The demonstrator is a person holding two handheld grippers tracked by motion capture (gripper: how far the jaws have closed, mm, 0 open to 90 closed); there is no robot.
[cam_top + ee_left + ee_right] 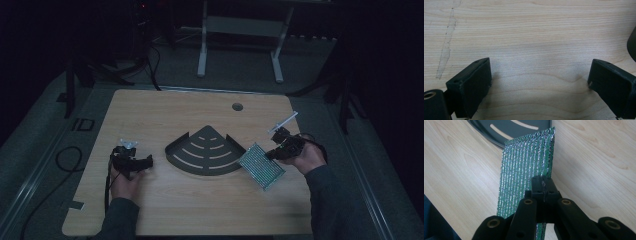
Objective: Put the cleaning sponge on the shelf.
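Note:
A flat green and silver scouring pad hangs just above the wooden table, right of a dark fan-shaped slotted tray. My right gripper is shut on the pad's near edge, and the pad stands on edge in the right gripper view. My left gripper rests at the table's left, left of the tray, with its jaws wide apart over bare wood.
A round cable hole sits near the table's far edge. A white table frame stands on the floor beyond. A cable loops on the floor at the left.

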